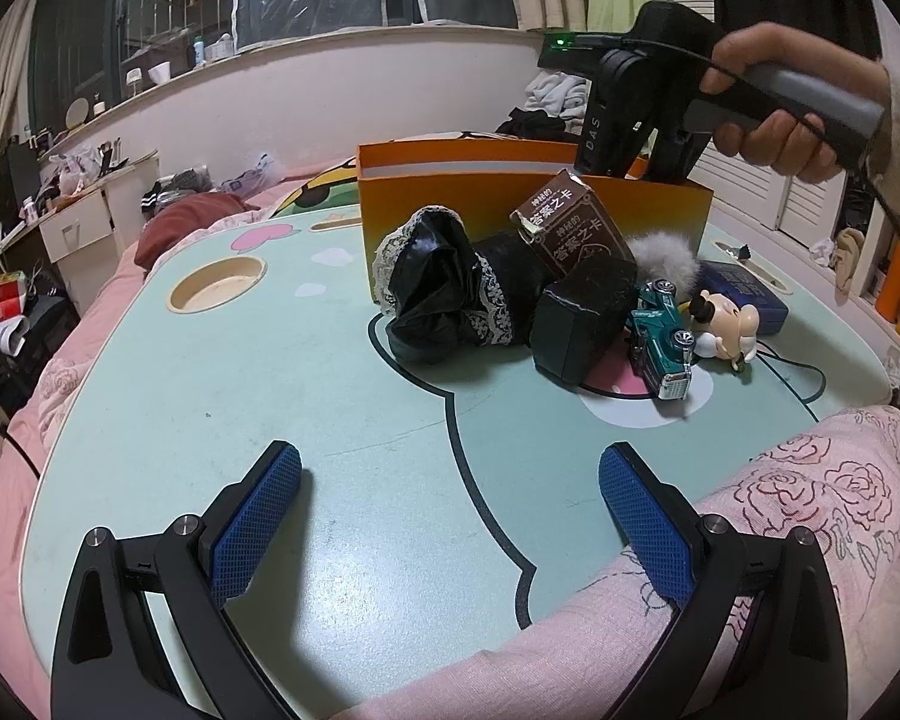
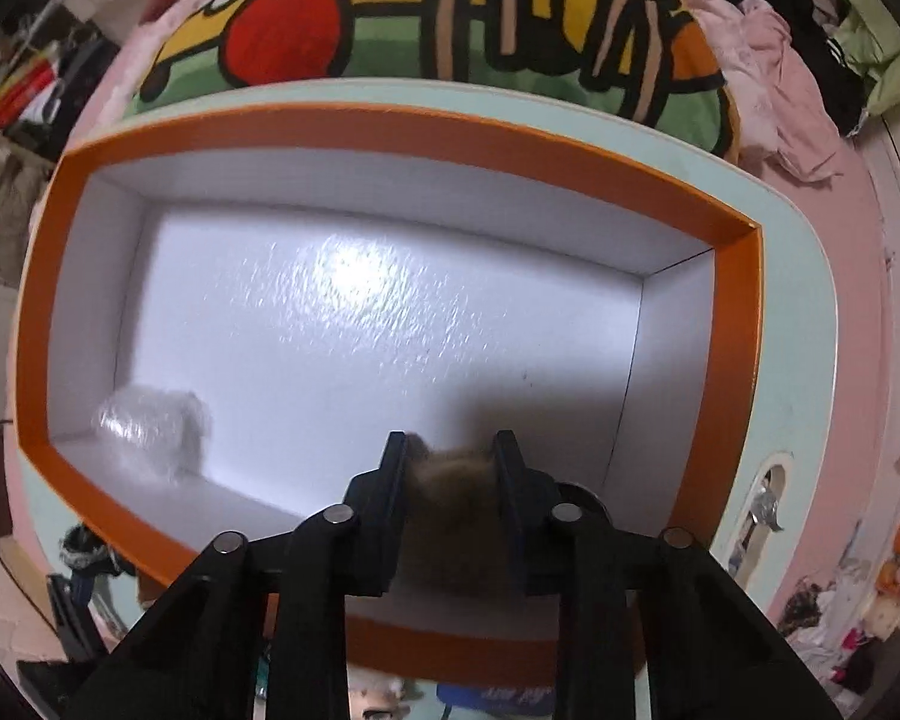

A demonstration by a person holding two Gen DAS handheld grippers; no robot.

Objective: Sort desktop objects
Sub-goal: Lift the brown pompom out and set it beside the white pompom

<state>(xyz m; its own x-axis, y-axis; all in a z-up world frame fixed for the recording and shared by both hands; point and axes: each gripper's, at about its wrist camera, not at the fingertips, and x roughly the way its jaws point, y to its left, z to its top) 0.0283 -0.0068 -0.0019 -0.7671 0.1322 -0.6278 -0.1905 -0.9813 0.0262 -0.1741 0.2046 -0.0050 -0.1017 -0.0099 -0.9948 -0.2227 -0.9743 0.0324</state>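
Note:
My right gripper [image 2: 450,447] points down into the orange box [image 2: 390,126], shut on a brown furry tuft [image 2: 456,480] above the white floor near the front wall. A blurred clear plastic lump [image 2: 150,426] lies in the box's left corner. In the left wrist view a hand holds the right gripper [image 1: 636,174], its fingertips hidden behind the orange box [image 1: 450,192]. In front of the box lie a black lace cloth [image 1: 444,294], a brown card pack [image 1: 570,228], a black block [image 1: 582,318], a green toy car [image 1: 660,336], a mouse figure [image 1: 726,324] and a grey fluff ball [image 1: 666,261]. My left gripper [image 1: 450,504] is open above the table.
The pale green table [image 1: 270,396] has a round cup hole [image 1: 219,285] at the left. A dark blue box [image 1: 750,294] lies behind the mouse figure. A pink rose-print quilt [image 1: 810,480] bulges at the table's near right edge. Bedding and a cartoon cushion [image 2: 450,30] lie beyond the box.

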